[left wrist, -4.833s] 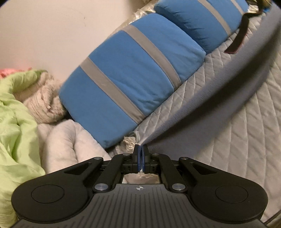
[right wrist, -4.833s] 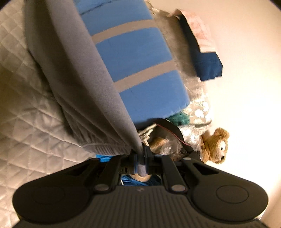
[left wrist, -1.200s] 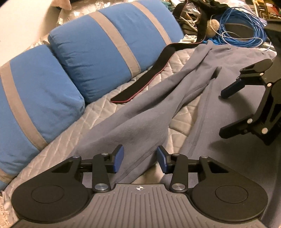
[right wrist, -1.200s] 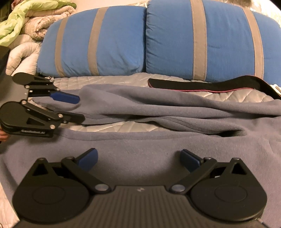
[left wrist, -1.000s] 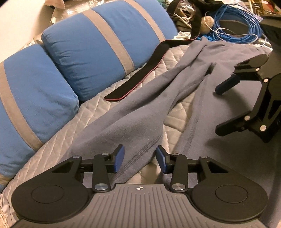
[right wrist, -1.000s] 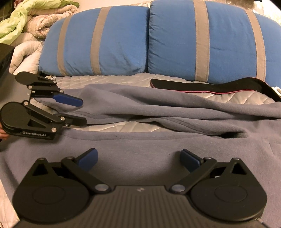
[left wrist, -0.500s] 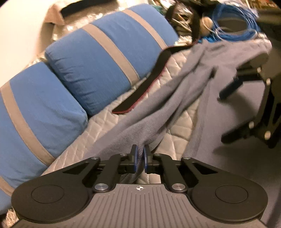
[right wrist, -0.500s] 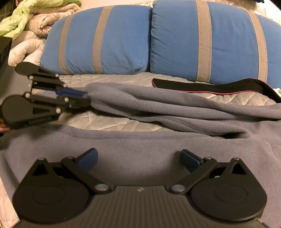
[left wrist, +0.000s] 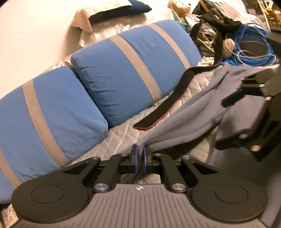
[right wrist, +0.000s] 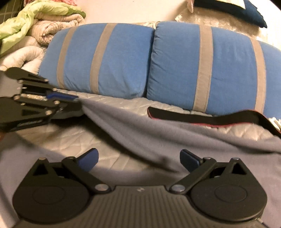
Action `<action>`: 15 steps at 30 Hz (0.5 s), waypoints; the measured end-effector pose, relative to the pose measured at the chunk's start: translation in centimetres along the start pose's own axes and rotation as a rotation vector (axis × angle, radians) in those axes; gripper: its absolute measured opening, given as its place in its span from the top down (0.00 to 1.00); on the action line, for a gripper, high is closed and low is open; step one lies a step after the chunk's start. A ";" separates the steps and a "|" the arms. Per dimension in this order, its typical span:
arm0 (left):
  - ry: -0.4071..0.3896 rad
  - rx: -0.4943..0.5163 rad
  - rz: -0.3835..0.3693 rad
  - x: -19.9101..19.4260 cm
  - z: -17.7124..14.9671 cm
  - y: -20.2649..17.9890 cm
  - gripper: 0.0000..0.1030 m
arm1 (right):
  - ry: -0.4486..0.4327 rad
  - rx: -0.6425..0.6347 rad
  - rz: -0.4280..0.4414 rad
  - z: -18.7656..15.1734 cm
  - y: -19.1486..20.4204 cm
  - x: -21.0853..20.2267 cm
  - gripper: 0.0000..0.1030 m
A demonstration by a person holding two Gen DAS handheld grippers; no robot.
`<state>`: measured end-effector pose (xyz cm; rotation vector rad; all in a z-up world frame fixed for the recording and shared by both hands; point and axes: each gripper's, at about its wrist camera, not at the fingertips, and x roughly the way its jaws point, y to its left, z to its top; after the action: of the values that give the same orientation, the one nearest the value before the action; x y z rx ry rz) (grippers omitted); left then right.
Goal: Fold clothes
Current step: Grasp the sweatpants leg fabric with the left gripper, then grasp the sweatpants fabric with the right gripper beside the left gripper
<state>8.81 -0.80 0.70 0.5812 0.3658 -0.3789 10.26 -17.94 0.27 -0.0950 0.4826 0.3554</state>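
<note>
A grey fleece garment [left wrist: 189, 114] lies spread over the quilted bed [left wrist: 123, 133]. My left gripper [left wrist: 140, 157] is shut on one end of a long grey part of it and holds that end lifted off the quilt. In the right wrist view the same gripper [right wrist: 77, 101] appears at the left, pinching the grey garment [right wrist: 158, 133], which slopes down to the right. My right gripper [right wrist: 138, 159] stands wide open above the grey cloth, with nothing pressed between its blue pads [right wrist: 88, 158]. It also shows blurred at the right of the left wrist view [left wrist: 233, 115].
Two blue pillows with grey stripes [right wrist: 152, 64] lean along the back of the bed. A black strap with a red edge [right wrist: 210, 119] lies in front of them. Rolled bedding [right wrist: 35, 31] sits far left; blue cable coils [left wrist: 254, 50], bags and a teddy bear [left wrist: 179, 7] crowd the far right.
My left gripper closed on the end of the grey garment and lifted it off the quilt. The right gripper stayed open and rose a little.
</note>
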 end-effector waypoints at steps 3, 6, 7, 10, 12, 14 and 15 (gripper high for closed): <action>-0.007 -0.002 0.008 -0.1 0.0 0.1 0.94 | 0.007 -0.005 0.025 1.0 -0.5 1.3 0.07; -0.013 -0.014 0.012 -0.1 0.0 0.2 0.94 | 0.023 -0.016 0.034 1.3 -1.3 1.9 0.08; -0.014 -0.020 0.009 -0.1 0.0 0.3 0.94 | 0.026 -0.021 0.025 1.2 -1.6 2.1 0.08; -0.014 -0.045 0.003 -0.1 0.2 0.6 0.94 | 0.040 -0.047 0.010 0.8 -1.5 2.3 0.08; -0.016 -0.053 0.000 -0.2 0.2 0.8 0.94 | 0.041 -0.077 -0.011 0.6 -1.2 2.5 0.09; -0.018 -0.056 -0.001 -0.3 0.2 0.8 0.94 | 0.043 -0.107 -0.026 0.4 -0.6 2.7 0.11; -0.017 -0.059 -0.002 -0.2 0.3 0.9 0.94 | 0.044 -0.120 -0.039 0.4 -0.4 2.8 0.13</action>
<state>9.04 -0.22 1.41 0.5198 0.3597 -0.3740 12.87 -17.42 -0.71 -0.2285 0.5017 0.3444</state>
